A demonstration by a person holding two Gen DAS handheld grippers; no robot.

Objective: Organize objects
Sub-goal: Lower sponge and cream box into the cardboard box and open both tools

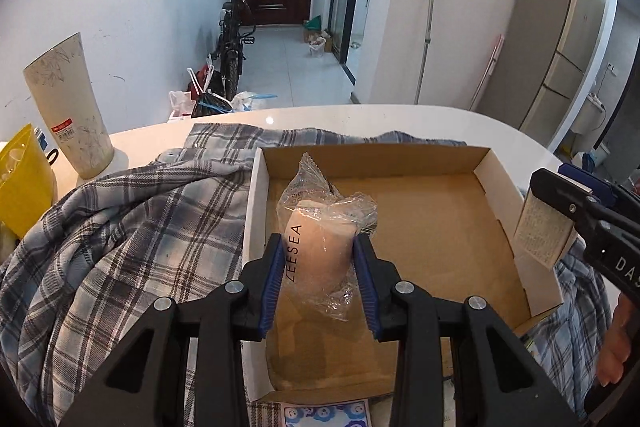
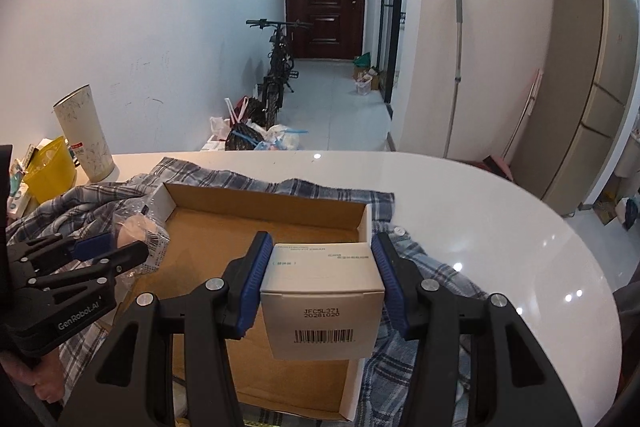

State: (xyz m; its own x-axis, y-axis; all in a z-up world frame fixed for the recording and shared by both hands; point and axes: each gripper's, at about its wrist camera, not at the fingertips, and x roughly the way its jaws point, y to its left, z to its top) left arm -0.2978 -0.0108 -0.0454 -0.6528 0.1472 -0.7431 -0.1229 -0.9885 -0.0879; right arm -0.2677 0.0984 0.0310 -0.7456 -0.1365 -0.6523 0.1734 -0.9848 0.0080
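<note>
A shallow cardboard tray (image 1: 420, 163) (image 2: 256, 197) lies on a plaid shirt on the white table. My left gripper (image 1: 318, 249) is shut on a peach ZEESEA bottle in clear wrap (image 1: 320, 239), held over the tray's left half. In the right wrist view that wrapped bottle (image 2: 140, 231) shows at the tray's left wall with the left gripper (image 2: 112, 247) on it. My right gripper (image 2: 322, 255) is shut on a small white carton with a barcode (image 2: 324, 299), held over the tray's right side. The same carton (image 1: 544, 231) appears at the right of the left wrist view, in the right gripper (image 1: 560, 195).
The plaid shirt (image 1: 120, 227) (image 2: 424, 267) spreads under and around the tray. A tall cream tumbler (image 1: 68, 107) (image 2: 86, 135) and a yellow bin (image 1: 22, 183) (image 2: 50, 171) stand at the table's left. A flowered card (image 1: 328, 415) lies at the near edge. The table's right side (image 2: 500, 227) is bare white.
</note>
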